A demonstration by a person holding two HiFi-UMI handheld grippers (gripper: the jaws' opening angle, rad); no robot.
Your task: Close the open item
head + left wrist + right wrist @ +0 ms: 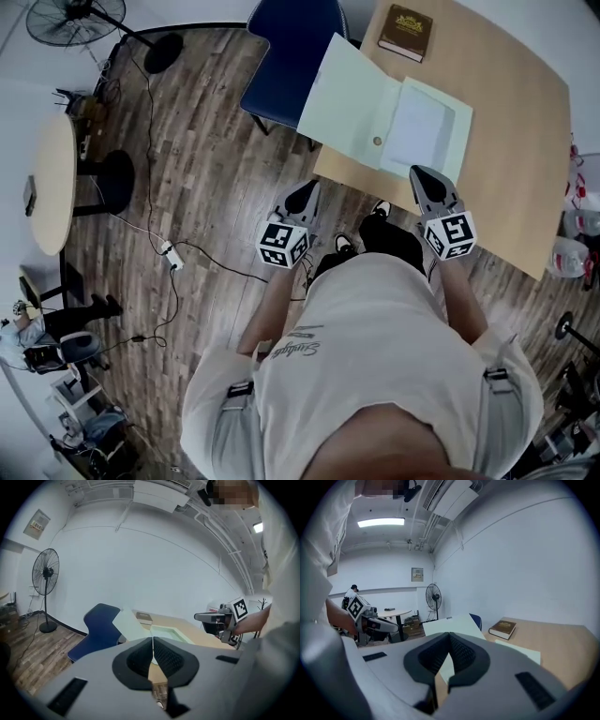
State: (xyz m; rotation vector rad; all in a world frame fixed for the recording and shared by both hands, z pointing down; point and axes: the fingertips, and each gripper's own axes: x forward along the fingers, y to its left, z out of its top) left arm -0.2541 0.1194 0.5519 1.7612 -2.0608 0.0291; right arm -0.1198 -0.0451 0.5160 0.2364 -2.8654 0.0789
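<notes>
- Wood-plank floor (202, 141) fills the room, with a pale counter (525, 141) at the far right and a fan (70, 19) in the far left corner.
- 1 folder (352, 94), pale green, lies open on the counter's near left corner. Its left cover sticks out past the edge toward a blue chair (291, 56).
- Inside the folder's right half sits a white sheet (417, 127).
- A brown book (406, 33) lies flat at the counter's far edge, apart from the folder.
- Left hand-held gripper (302, 199) hangs over the floor, just off the counter's edge and below the folder's overhanging cover. Its jaws are pressed together with nothing between them.
- Right hand-held gripper (427, 180) is at the counter's near edge, just beside the folder's near corner. Its jaws also meet, empty.
- Neither of the 2 touches the folder.
</notes>
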